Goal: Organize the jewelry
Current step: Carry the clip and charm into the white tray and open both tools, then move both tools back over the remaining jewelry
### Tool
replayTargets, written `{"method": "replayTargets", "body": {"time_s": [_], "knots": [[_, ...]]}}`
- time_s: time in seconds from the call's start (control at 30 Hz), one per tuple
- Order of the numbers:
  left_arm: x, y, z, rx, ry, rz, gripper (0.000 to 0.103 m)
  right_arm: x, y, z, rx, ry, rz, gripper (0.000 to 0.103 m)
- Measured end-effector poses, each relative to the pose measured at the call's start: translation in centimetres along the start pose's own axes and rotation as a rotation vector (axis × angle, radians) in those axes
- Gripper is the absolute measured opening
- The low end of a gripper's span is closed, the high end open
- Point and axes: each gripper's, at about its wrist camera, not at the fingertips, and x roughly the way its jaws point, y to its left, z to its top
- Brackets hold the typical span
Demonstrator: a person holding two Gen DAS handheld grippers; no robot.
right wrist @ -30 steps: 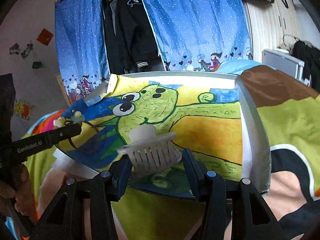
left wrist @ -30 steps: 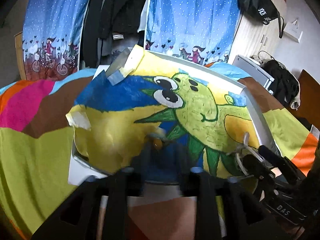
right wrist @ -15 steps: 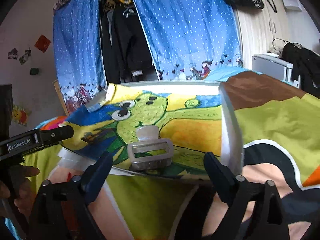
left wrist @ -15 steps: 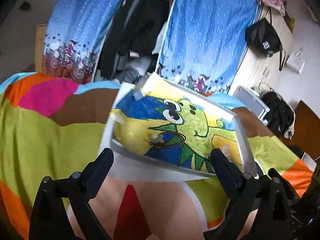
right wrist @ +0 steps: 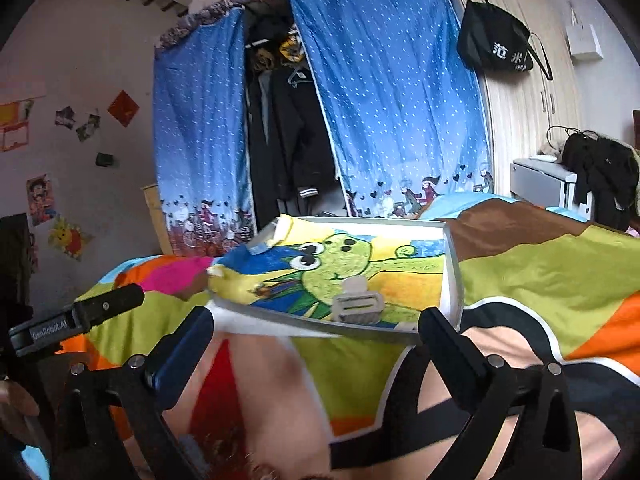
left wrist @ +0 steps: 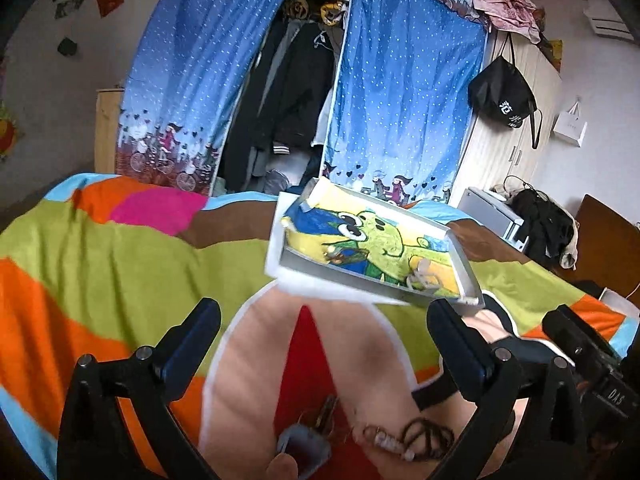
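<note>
Both grippers hang over the bed [left wrist: 100, 248] with jaws opening wide and nothing between them: the left gripper [left wrist: 324, 344] and the right gripper [right wrist: 316, 344]. The tray [right wrist: 451, 276] sits mid-bed, toward the far edge, lined with a green cartoon drawing. A white clip [right wrist: 357, 305] lies by its near rim, a dark bracelet [left wrist: 342, 252] nearer its left end. At the bed's near edge lie a braided band [left wrist: 416, 438] and keys [left wrist: 308, 436]. The left gripper's side reads "GenRobot.AI"; a hanging black bag [right wrist: 494, 44] bears white characters.
</note>
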Motion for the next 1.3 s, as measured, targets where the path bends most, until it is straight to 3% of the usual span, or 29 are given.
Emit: {"method": "replayTargets", "body": {"time_s": [0.37,0.6,0.9,1.3], "knots": [[-7.0,-0.1,-5.4,0.076,-0.013,0.069,0.101,-7.6,3.3,-3.0,-0.019,-0.03,0.021,0.103],[-9.2,0.3,-9.2,0.127,-0.023,0.078,0.101,-10.4,4.6,-5.9,-0.024,-0.021,0.009,0.103],[-8.8,0.9,-13.6,0.16,0.078,0.071,0.101,-11.9,5.4,-10.2,-0.04,0.028,-0.016,0.103],[-7.2,1.4,-17.5,0.172,0.194,0.064,0.101,-10.6,4.9,-15.9,-0.021,0.196,-0.027,0.103]]}}
